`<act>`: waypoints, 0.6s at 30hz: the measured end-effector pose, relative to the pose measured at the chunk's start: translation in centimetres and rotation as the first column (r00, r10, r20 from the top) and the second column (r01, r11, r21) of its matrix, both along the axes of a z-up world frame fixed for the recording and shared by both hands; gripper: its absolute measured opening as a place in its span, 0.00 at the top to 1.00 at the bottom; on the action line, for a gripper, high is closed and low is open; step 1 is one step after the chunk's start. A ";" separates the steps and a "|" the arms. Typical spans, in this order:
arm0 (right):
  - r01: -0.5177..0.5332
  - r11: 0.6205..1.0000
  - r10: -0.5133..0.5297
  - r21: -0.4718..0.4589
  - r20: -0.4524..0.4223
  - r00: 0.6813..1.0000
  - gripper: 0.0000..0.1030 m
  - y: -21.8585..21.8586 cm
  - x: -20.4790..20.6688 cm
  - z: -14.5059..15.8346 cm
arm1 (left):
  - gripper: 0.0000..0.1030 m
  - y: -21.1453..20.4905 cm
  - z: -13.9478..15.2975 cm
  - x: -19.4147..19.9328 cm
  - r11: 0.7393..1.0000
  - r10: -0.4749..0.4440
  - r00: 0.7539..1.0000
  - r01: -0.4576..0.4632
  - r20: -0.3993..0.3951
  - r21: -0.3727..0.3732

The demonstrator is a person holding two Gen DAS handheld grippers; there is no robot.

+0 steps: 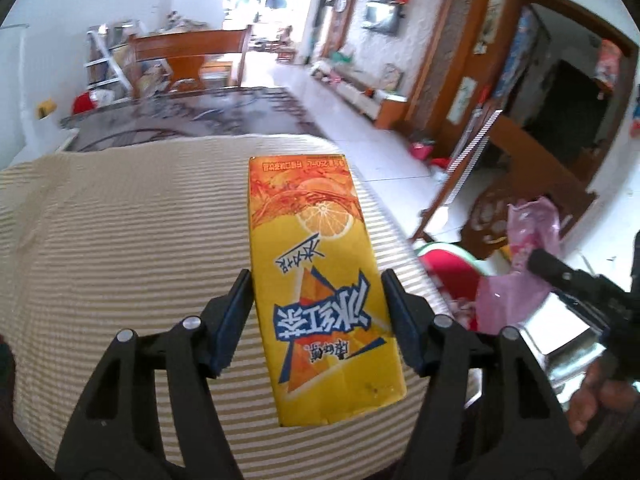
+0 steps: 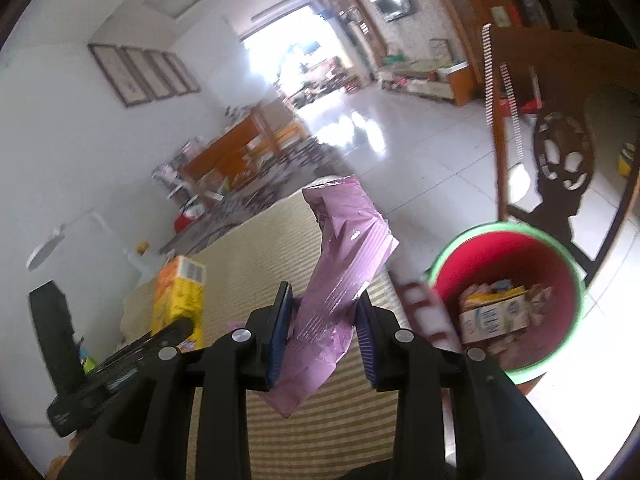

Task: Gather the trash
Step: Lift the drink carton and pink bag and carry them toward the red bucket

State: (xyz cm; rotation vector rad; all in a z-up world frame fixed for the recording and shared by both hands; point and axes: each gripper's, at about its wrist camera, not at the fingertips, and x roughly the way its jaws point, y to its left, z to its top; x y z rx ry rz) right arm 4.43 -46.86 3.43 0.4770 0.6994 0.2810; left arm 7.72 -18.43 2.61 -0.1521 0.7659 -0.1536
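The round red bin with a green rim (image 2: pixel 576 276) stands open-topped on bare white tile floor (image 2: pixel 432 160), just beside the striped beige cloth surface (image 2: pixel 256 264). A carved dark wooden chair (image 2: pixel 560 160) stands close behind the bin.

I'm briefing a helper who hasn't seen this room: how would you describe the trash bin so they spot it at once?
Start at the striped beige cushion in the foreground, then look just past its right edge to the white tiled floor. The bin stands there in front of a carved dark wooden chair: a round bucket, red inside with a green rim, already holding cartons and wrappers.
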 end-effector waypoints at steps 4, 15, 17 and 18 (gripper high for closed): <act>0.092 0.996 -0.092 -0.015 0.002 0.996 0.70 -3.4 0.0 -0.1 | 0.40 -3.0 0.6 1.4 0.997 -0.077 0.997 0.077 0.001 -0.027; 0.229 0.973 -0.230 -0.023 -0.044 0.972 0.70 -8.8 -0.5 -2.1 | 0.40 -8.7 0.2 2.6 0.980 -0.197 0.980 0.197 0.000 -0.021; 0.240 0.970 -0.241 -0.026 -0.053 0.969 0.69 -9.2 -0.5 -2.5 | 0.40 -9.1 0.0 2.9 0.978 -0.208 0.978 0.208 -0.010 -0.029; 0.243 0.970 -0.244 -0.026 -0.058 0.968 0.69 -9.4 -0.4 -2.7 | 0.40 -9.4 -0.3 3.1 0.976 -0.217 0.976 0.217 -0.020 -0.032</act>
